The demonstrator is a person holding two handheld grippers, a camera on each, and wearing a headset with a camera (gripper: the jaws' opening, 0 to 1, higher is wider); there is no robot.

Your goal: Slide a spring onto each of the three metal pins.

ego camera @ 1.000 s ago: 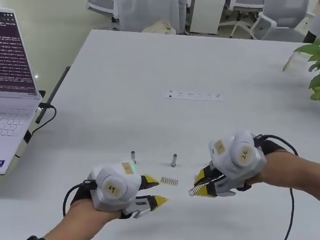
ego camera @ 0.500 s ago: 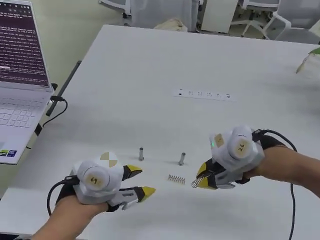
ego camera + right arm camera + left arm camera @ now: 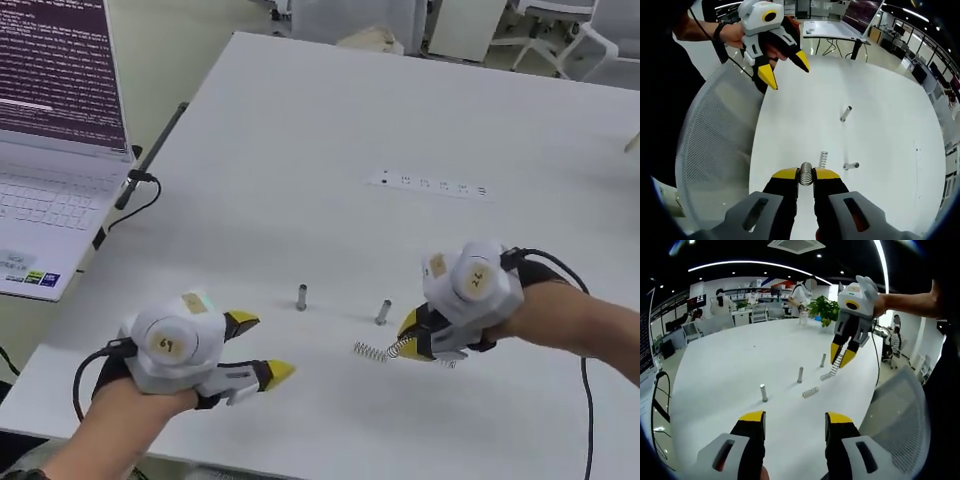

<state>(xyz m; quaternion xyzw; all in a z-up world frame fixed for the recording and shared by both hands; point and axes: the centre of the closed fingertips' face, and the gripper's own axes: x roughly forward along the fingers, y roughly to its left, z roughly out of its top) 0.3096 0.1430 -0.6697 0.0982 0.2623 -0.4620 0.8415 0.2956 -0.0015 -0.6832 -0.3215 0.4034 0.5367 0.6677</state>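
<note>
Head view: looks down on a wide white surface [image 3: 300, 150]. Shows the right tool [image 3: 410, 338], white with yellow tips, closed almost fully on a thin coiled steel spring [image 3: 398, 347], pinched near its back end, with the rest sticking out free toward the left. Same in the right gripper view: squeezed from both sides between the jaws, round end of the coil turned to the camera. Near the free end, flat on the surface, a second loose spring [image 3: 367, 350] of the same kind. Behind it, upright and apart from each other, a short grey metal pin [image 3: 302, 297] on the left and a middle pin [image 3: 383, 312] closer to the right tool. In the left gripper view, also a third pin [image 3: 823, 360], the closest to the right tool. All three bare, no spring on any of them yet.

Left tool [image 3: 262, 346]: opened wide, nothing between the jaws, hanging over the surface and pointed toward the pins.

About handling, only as a judgement: very light, soft along its length, easy to bend and to bounce away, ready to roll on the smooth surface. Better to take hold near one end and gently, so as not to crush the coils, and to leave the other end open for the pin top. Must be turned nearly upright and put in line with the pin; otherwise likely to catch on the edge or to jump out of the jaws.
</note>
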